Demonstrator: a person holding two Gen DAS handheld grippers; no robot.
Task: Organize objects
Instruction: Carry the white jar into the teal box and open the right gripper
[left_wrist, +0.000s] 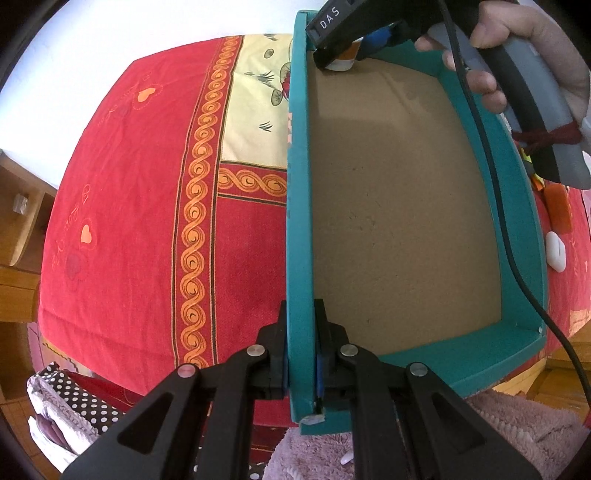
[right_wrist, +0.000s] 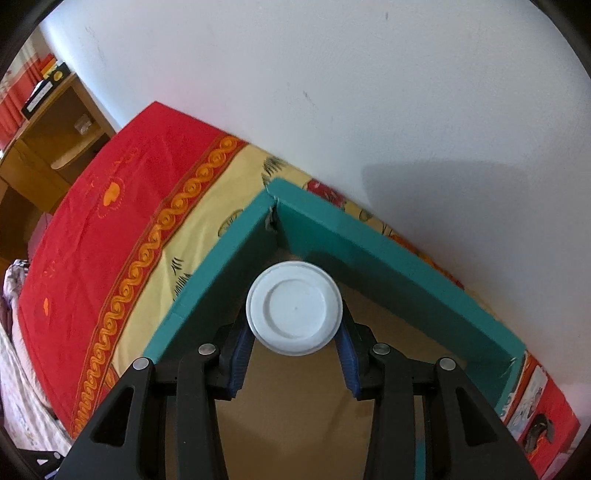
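Observation:
A teal open box (left_wrist: 524, 236) with a bare brown cardboard floor lies on the red bedspread (left_wrist: 122, 206). My left gripper (left_wrist: 301, 347) is shut on the box's left wall near its front corner. My right gripper (right_wrist: 293, 325) is shut on a small jar with a white round lid (right_wrist: 293, 312) and holds it down in the box's far corner (right_wrist: 273, 210). In the left wrist view the jar (left_wrist: 343, 59) shows white and orange under the right gripper (left_wrist: 341, 51), at the far left corner of the box floor.
An orange item (left_wrist: 557, 210) and a white oval item (left_wrist: 555, 251) lie on the bed right of the box. A white wall (right_wrist: 332, 92) runs behind the bed. A wooden shelf unit (right_wrist: 55, 129) stands at the left. Pink fluffy fabric (left_wrist: 524, 432) lies below the bed edge.

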